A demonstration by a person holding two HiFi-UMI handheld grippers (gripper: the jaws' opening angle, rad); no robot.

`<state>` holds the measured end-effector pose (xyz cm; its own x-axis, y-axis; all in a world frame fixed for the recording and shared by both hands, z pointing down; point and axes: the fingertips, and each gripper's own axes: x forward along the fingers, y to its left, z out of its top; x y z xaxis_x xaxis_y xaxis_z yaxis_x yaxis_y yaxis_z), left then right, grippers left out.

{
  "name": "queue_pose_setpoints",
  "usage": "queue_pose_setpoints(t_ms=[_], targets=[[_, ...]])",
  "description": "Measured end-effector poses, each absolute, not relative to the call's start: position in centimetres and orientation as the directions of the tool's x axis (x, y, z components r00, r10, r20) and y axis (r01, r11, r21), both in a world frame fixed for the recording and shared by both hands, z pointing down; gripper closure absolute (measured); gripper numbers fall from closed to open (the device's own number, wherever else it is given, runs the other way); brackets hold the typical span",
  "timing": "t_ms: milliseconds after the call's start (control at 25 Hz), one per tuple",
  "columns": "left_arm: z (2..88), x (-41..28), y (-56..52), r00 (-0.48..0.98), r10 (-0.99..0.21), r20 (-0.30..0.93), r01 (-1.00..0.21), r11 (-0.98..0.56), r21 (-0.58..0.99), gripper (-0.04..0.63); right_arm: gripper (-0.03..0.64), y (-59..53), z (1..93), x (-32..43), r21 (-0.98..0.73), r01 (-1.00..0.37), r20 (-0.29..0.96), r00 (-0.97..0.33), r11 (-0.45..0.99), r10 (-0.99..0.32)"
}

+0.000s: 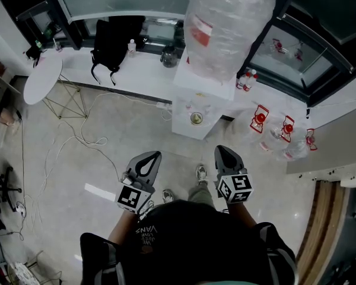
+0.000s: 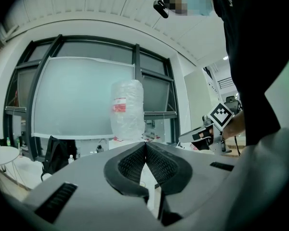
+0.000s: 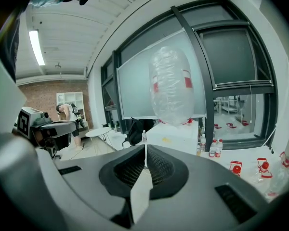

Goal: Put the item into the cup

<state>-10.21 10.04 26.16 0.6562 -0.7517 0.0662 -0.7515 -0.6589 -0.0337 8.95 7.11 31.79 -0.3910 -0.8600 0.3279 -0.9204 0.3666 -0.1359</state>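
Note:
I stand in front of a white water dispenser (image 1: 197,103) with a big clear bottle (image 1: 225,22) on top. In its niche sits a small round cup (image 1: 196,118). My left gripper (image 1: 154,157) and right gripper (image 1: 221,151) are held side by side at waist height, pointing at the dispenser and well short of it. In the left gripper view the jaws (image 2: 145,146) are shut with nothing between them. The right gripper (image 3: 145,152) is also shut and empty. Both gripper views show the bottle (image 2: 127,109) (image 3: 172,88) ahead.
A black backpack (image 1: 110,40) rests on the white window ledge (image 1: 142,79) at the left. A round white table (image 1: 43,77) stands further left, with cables (image 1: 77,138) trailing over the floor. Small bottles (image 1: 244,79) and red-tagged items (image 1: 260,117) lie right of the dispenser.

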Motion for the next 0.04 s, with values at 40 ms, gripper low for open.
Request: queue_pose_setpoints(t_ms=[40], targets=[[26.26,-10.22,10.0,0.657,-0.751,0.068,-0.751,-0.659,-0.033,0.575,0.569,7.09,31.84,8.88,-0.137,-0.919,0.326,-0.393,0.369,-0.859]])
